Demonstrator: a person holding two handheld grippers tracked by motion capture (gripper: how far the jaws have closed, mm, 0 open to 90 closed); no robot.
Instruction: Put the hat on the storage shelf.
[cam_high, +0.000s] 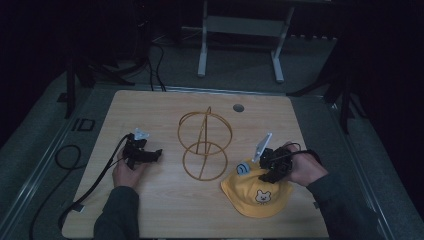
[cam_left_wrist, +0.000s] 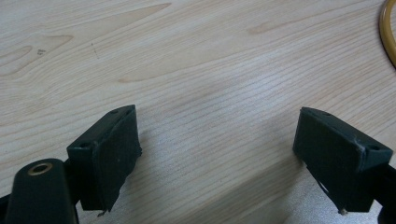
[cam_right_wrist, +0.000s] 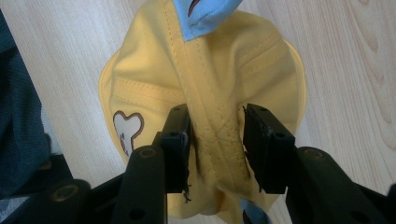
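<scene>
A yellow child's hat (cam_high: 257, 192) with a bear patch (cam_high: 262, 196) and a small blue ear (cam_high: 243, 168) lies at the table's front right. My right gripper (cam_high: 272, 172) points down onto its crown. In the right gripper view the hat (cam_right_wrist: 205, 79) bunches up along its seam between the two pads, so the right gripper (cam_right_wrist: 216, 140) is shut on the fabric. A gold wire stand (cam_high: 205, 145) made of rings rises at the table's middle. My left gripper (cam_high: 155, 154) rests at the left. Its jaws stand wide apart over bare wood (cam_left_wrist: 217, 154), and the stand's rim (cam_left_wrist: 388, 32) shows at the edge.
A black cable (cam_high: 90, 185) trails from the left gripper over the table's left edge. A round grommet hole (cam_high: 238, 107) sits near the far edge. Behind the table stands a white metal frame (cam_high: 202, 50). Bare wood (cam_high: 165, 210) lies along the front between the two hands.
</scene>
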